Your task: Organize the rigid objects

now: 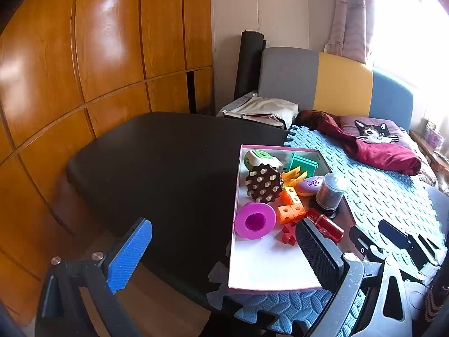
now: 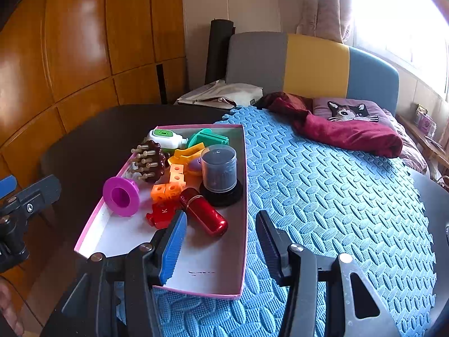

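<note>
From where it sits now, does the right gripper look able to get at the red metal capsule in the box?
Probably yes. The right gripper is open and empty, and the red metal capsule lies just ahead of its blue finger, on top and uncovered. The red puzzle piece touches it on one side, and the pink-edged box wall is close.

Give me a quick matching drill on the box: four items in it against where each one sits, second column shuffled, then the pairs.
Items:
1. red capsule
2. magenta spool
3. clear cylinder on a black base
4. white and green device

Places, as seen in the right wrist view:
A. far end of the box, left of the teal piece
B. against the box's left wall
C. nearest the right gripper, lying on its side
D. standing by the right wall

Pairs: 1-C, 2-B, 3-D, 4-A
</note>
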A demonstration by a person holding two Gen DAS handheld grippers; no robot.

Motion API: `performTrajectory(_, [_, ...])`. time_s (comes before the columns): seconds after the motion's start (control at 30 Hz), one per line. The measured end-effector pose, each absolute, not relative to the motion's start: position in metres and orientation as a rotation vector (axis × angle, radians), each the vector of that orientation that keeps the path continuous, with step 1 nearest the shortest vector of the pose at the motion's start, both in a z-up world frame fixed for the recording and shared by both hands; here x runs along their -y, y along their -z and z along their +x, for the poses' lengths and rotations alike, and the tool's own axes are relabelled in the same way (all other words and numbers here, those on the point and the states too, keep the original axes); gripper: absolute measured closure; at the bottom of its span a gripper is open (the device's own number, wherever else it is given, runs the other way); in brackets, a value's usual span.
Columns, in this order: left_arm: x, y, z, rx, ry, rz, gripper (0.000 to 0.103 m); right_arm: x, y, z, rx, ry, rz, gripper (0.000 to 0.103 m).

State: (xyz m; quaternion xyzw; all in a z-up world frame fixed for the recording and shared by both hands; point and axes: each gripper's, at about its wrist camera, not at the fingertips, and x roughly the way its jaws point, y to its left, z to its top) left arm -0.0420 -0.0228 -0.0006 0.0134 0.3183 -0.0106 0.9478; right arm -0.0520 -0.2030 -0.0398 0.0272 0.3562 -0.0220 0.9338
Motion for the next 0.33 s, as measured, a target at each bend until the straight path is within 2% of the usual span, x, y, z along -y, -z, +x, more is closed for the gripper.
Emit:
performTrajectory(0.13, [0.0224, 0.0024, -0.0404, -0.656, 0.029, 0.016, 0.001, 0.2027, 0.0404, -0.0519, -0.728, 0.042, 0.054, 0.051])
performTrajectory(0.23, [0.0231, 0.0046, -0.039, -0.656, 0.017, 0.028, 0.01, 0.2013, 0.0417, -0.0512, -0.729, 0.037, 0.05, 0.051])
performTrajectory(0.33, [0.0221, 0.0076, -0.0355, -0.676, 0.023, 0.024, 0.008, 0.2022, 0.0427, -0.0501, -0.731, 0.032, 0.057, 0.051])
